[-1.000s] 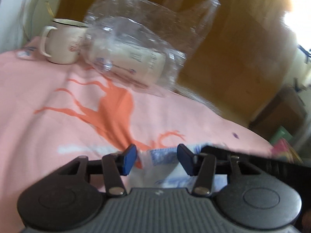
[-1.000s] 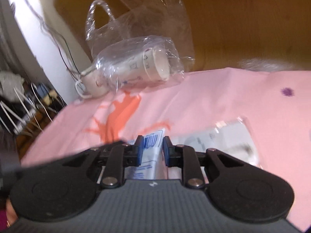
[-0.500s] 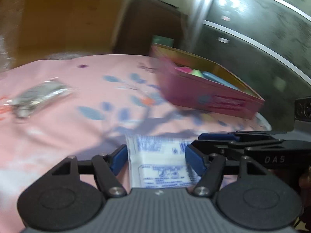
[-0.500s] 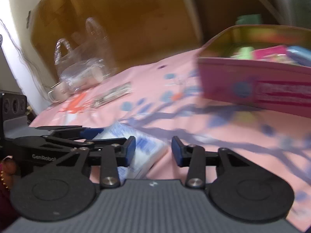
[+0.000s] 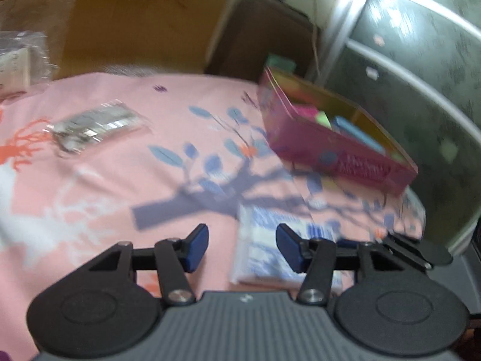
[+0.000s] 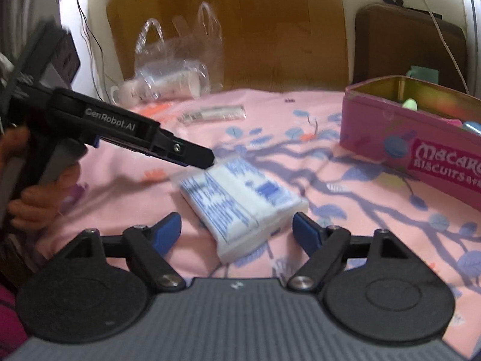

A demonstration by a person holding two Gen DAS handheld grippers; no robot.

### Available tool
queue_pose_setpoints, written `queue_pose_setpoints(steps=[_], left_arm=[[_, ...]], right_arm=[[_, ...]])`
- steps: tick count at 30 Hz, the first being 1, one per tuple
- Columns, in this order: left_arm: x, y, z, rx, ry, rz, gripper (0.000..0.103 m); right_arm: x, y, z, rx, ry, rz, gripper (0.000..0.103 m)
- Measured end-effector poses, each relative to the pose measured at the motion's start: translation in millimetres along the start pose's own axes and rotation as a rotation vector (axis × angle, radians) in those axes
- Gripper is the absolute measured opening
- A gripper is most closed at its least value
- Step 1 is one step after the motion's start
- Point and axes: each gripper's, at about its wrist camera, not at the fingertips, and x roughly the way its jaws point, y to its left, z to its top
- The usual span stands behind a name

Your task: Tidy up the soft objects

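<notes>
Both tools are standing apart, gripping nothing. Right tool (image 6: 237, 229) is framing the white-and-blue tissue packet (image 6: 240, 201), which is lying flat on the pink cloth (image 6: 345, 210) at centre frame. Left tool (image 5: 242, 244) is sitting with the packet (image 5: 264, 249) near its right finger; its tip is reaching the packet's upper-left corner. Pink biscuit tin (image 6: 415, 147) is standing at right.

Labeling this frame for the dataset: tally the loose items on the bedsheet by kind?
Tissue pack: 1
Pink biscuit tin: 1
Clear flat packet: 1
Clear plastic bag with a cup stack: 1
White mug: 1
Total: 5
</notes>
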Motion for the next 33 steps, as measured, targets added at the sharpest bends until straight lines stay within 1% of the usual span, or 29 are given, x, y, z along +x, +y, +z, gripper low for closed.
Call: queue_pose_setpoints(steps=[1, 3, 4, 7, 9, 11, 15, 17, 20, 28, 33], left_arm=[[7, -8, -3, 0.021, 0.006, -0.005, 0.045], [12, -25, -7, 0.071, -0.014, 0.014, 0.046], [17, -33, -7, 0.086, -0.014, 0.016, 0.046], [31, -50, -2, 0.093, 0.007, -0.023, 0.046], [44, -65, 2, 0.117, 0.022, -0.038, 0.046], [55, -83, 3, 0.155, 0.029, -0.038, 0.048], [73, -117, 3, 0.236, 0.032, -0.01, 0.06], [77, -128, 2, 0.259, 0.029, 0.011, 0.063], [80, -132, 2, 0.248, 0.032, 0.028, 0.065], [76, -130, 2, 0.246, 0.043, 0.034, 0.066], [75, -129, 2, 0.248, 0.043, 0.039, 0.069]], right_arm=[[0, 1, -2, -0.009, -0.018, -0.019, 0.083], [-2, -4, -2, -0.004, -0.024, -0.023, 0.08], [-5, -9, -3, 0.007, -0.03, -0.041, 0.08], [-16, -32, -9, 0.066, -0.041, -0.091, 0.076], [-26, -47, -14, 0.112, -0.052, -0.112, 0.075], [-36, -55, -21, 0.127, -0.063, -0.143, 0.074], [-51, -60, -35, 0.114, -0.083, -0.189, 0.074], [-54, -60, -40, 0.107, -0.09, -0.206, 0.074], [-55, -58, -43, 0.093, -0.094, -0.221, 0.074], [-53, -56, -45, 0.093, -0.102, -0.248, 0.075], [-51, -47, -46, 0.064, -0.093, -0.289, 0.075]])
